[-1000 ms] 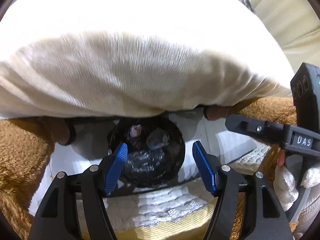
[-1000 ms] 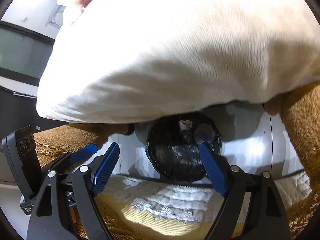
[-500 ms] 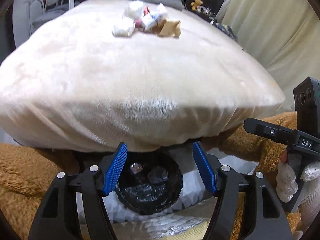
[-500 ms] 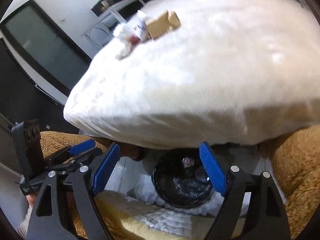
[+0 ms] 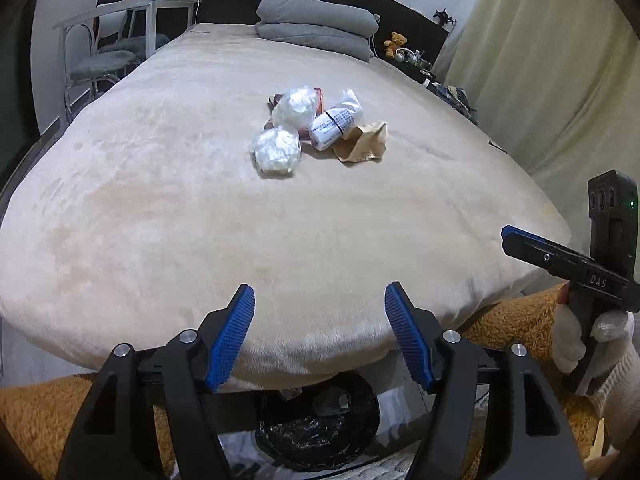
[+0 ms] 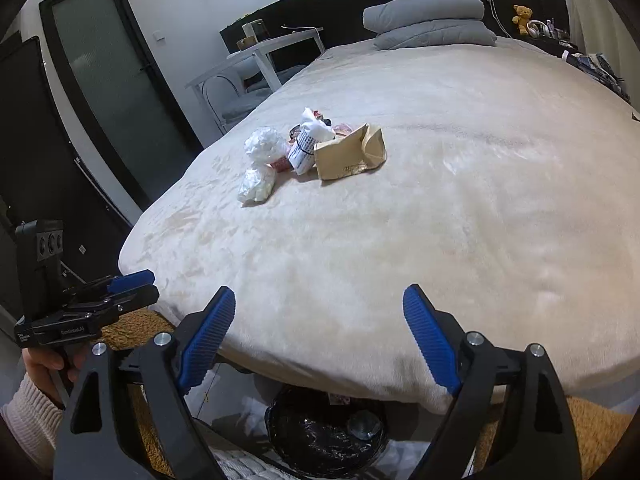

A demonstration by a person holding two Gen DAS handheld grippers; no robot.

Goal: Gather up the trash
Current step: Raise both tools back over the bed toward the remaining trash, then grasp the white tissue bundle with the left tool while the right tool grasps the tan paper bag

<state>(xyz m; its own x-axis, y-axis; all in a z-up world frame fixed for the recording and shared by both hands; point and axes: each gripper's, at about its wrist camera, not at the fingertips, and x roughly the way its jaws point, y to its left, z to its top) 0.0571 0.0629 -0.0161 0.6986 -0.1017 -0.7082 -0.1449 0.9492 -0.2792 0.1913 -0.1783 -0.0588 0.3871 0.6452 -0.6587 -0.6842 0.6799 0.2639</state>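
Grey pillows, teddy bear, white chair

a bedroom: bed, stacked pillows.

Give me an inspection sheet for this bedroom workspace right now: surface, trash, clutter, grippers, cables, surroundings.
Surface: bed under a cream fleece cover.
Job's things: trash pile mid-bed: two clear plastic wads, a printed white wrapper, a crumpled brown paper bag. Black-lined bin on the floor below the bed's near edge, some trash inside.
Clutter: folded grey bedding at the head; teddy bear on the ledge.
Grippers: left gripper open, empty; right gripper open, empty, jaws have just been opening.
Cables: white cable by the headboard.
Surroundings: chair, small white table, dark door, curtain.
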